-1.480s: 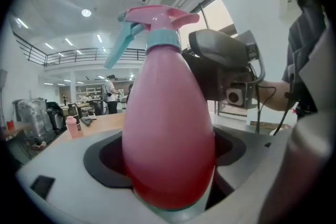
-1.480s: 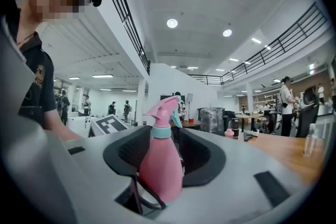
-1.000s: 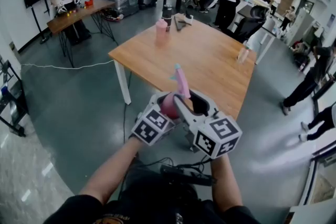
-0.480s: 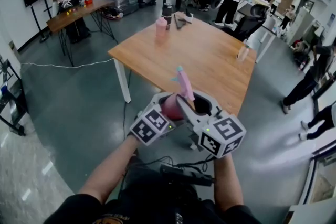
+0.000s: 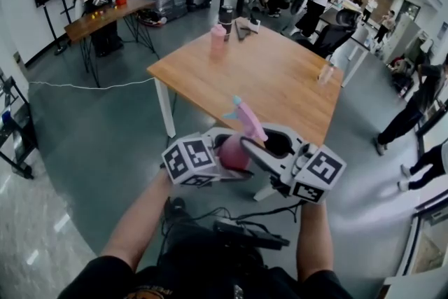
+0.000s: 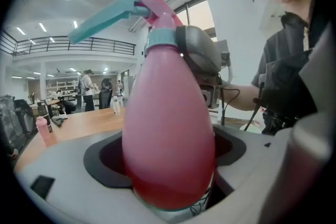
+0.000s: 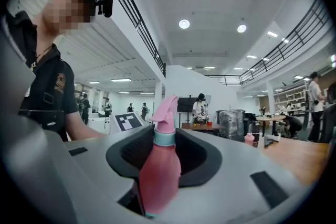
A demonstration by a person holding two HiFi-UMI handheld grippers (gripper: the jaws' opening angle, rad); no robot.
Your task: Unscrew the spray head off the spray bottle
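A pink spray bottle with a pink and teal spray head is held in the air in front of me, below the table's near edge. My left gripper is shut on its fat body. My right gripper reaches in from the right; its jaws have just been closing, and they now sit on the neck at the teal collar. In the left gripper view a grey pad of the right gripper lies against that collar. The trigger points left.
A wooden table stands ahead with a pink bottle, a dark cup and a clear bottle on it. Cables lie on the grey floor by my feet. Several people stand at tables further back.
Both grippers have turned with the bottle: the left marker cube swung left, the right one right and down. The bottle leans more to the right, and the right jaws came in on its neck.
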